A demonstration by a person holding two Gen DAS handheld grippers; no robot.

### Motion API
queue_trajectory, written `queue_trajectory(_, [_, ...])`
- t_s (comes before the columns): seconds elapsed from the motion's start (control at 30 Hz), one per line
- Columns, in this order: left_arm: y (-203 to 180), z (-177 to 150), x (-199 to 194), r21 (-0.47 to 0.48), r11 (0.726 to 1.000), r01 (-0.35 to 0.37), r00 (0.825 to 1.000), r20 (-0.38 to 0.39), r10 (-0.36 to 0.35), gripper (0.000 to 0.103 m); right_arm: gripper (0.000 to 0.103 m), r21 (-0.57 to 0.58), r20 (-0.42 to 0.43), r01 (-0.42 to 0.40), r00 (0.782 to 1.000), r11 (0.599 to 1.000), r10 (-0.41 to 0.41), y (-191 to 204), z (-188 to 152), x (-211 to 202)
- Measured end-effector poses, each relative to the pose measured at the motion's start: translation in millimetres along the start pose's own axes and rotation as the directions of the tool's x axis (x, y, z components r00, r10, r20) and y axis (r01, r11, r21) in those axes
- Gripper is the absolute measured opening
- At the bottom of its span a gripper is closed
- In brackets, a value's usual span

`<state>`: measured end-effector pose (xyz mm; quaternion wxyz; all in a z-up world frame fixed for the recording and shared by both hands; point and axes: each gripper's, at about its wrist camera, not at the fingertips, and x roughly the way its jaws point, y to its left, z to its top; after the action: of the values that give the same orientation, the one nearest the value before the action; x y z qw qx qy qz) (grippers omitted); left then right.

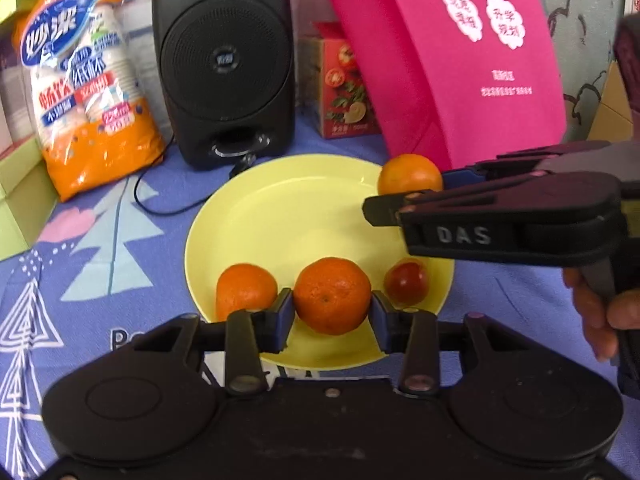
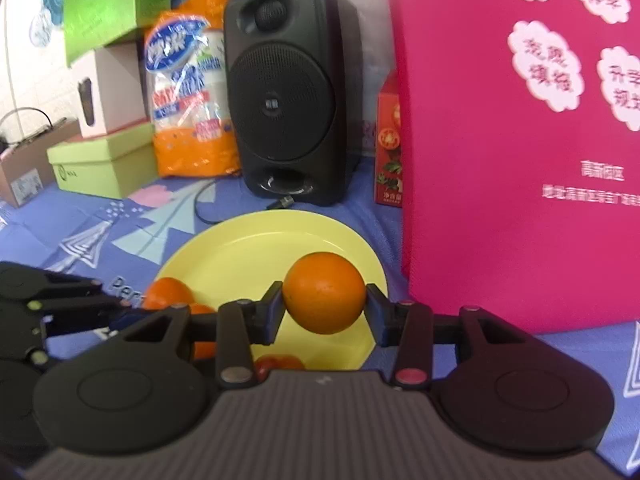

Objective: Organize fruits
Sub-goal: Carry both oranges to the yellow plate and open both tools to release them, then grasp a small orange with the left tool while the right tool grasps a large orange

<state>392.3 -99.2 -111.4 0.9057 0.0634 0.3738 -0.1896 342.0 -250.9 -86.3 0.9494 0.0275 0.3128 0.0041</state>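
A yellow plate (image 1: 280, 208) lies on the blue patterned cloth. My left gripper (image 1: 332, 308) is shut on a mandarin (image 1: 332, 294) over the plate's near part. Another mandarin (image 1: 245, 290) and a small red tomato (image 1: 406, 282) lie on the plate beside it. My right gripper (image 2: 325, 310) is shut on an orange (image 2: 324, 292) and holds it above the plate (image 2: 260, 248). In the left wrist view that orange (image 1: 410, 174) shows at the plate's far right edge, between the right gripper's fingers (image 1: 384, 208). The left gripper (image 2: 60, 308) shows at the left in the right wrist view.
A black speaker (image 1: 224, 60) with a cable stands behind the plate. An orange bag of paper cups (image 1: 84, 80) is at the back left. A pink bag (image 1: 460, 60) and a red carton (image 1: 344, 88) stand at the back right. Green boxes (image 2: 104, 160) sit at the far left.
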Motion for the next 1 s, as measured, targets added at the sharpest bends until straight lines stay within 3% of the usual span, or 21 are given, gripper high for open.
queue_trajectory(0.17, [6.9, -3.1, -0.5, -0.023, 1.0, 0.013, 1.0, -0.005, -0.013, 0.048, 0.043, -0.02, -0.03, -0.001, 1.0, 1.0, 0.0, 5.8, 1.3, 15.0])
queue_trajectory(0.27, [7.3, -2.2, -13.6, -0.034, 0.999, 0.02, 1.0, 0.018, -0.02, 0.075, 0.048, -0.032, -0.011, 0.009, 1.0, 0.999, -0.009, 8.4, 3.4, 7.2])
queue_trajectory(0.3, [6.7, -2.2, -20.6, -0.03, 1.0, 0.008, 0.999, 0.033, -0.007, 0.077, 0.048, -0.038, -0.003, 0.013, 1.0, 0.999, -0.013, 9.0, 4.6, 2.6])
queue_trajectory(0.4, [8.4, -3.6, -47.3, -0.02, 1.0, -0.006, 0.997, 0.072, 0.008, 0.077, 0.049, -0.042, 0.044, 0.026, 0.999, 0.999, -0.024, 7.0, 5.4, -22.5])
queue_trajectory(0.47, [10.1, -8.6, -73.1, -0.016, 1.0, -0.014, 0.993, 0.115, 0.016, 0.08, 0.055, -0.018, 0.085, 0.022, 0.996, 1.0, -0.021, 2.3, 3.3, -45.5])
queue_trajectory(0.53, [15.5, -16.7, -98.1, -0.036, 0.999, -0.035, 0.987, 0.158, 0.04, 0.086, 0.059, -0.007, 0.12, 0.022, 0.993, 1.0, -0.021, -0.2, -3.0, -69.2])
queue_trajectory(0.63, [24.9, -34.8, -130.3, -0.071, 0.996, -0.044, 0.978, 0.198, 0.058, 0.086, 0.059, 0.007, 0.157, 0.017, 0.987, 1.0, -0.018, -1.2, -18.9, -101.8])
queue_trajectory(0.83, [26.0, -87.6, -171.6, -0.111, 0.989, -0.102, 0.971, 0.204, 0.123, 0.086, 0.059, -0.009, 0.158, -0.004, 0.987, 1.0, 0.005, 15.3, -66.5, -147.5])
queue_trajectory(1.0, [22.2, -132.9, -191.4, -0.131, 0.983, -0.125, 0.975, 0.17, 0.147, 0.085, 0.059, -0.039, 0.108, -0.046, 0.993, 0.998, 0.05, 44.7, -112.2, -164.8])
